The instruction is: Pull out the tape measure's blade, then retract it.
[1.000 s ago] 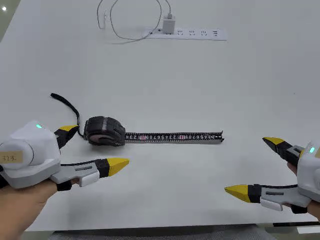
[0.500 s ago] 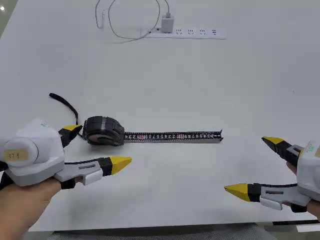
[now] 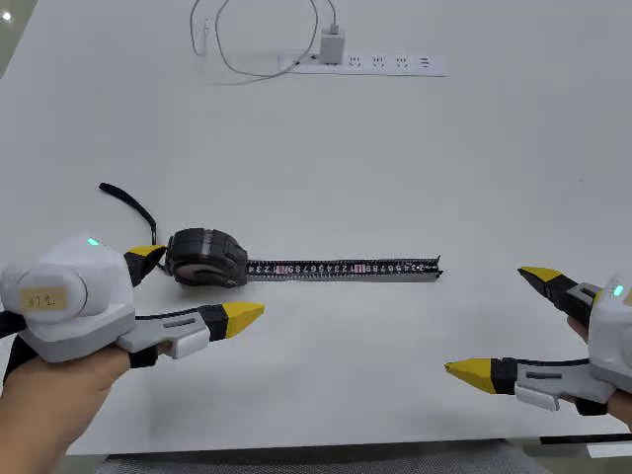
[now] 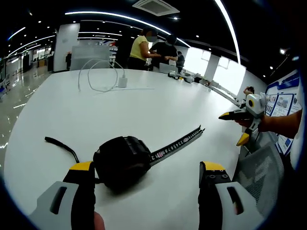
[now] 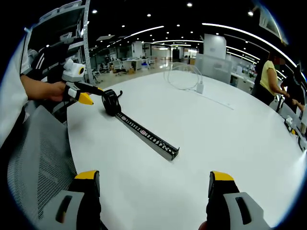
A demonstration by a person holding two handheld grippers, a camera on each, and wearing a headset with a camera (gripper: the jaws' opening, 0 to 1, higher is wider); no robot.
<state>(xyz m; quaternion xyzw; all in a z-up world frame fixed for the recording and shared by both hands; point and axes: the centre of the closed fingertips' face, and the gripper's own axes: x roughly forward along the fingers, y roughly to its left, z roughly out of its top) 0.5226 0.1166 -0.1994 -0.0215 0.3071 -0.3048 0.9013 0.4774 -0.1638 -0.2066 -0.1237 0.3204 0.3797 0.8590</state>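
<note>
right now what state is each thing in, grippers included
tape measure: resting on the table, not gripped
blade: pulled out, lying flat on the table
left gripper: open, jaws flanking the tape measure
right gripper: open, holding nothing, apart from the blade's tip
charger: plugged into the power strip

— How's the light up there?
— Bright and even, ceiling strips overhead, so the white table ahead of my fingers nearly washes out.
— Shadows?
— Soft ones only, a faint smudge under the tape measure between my left fingers.
— Sharpness?
— Crisp in the middle; both gripper views bow hard at the edges, ceiling strips bent into arcs.
</note>
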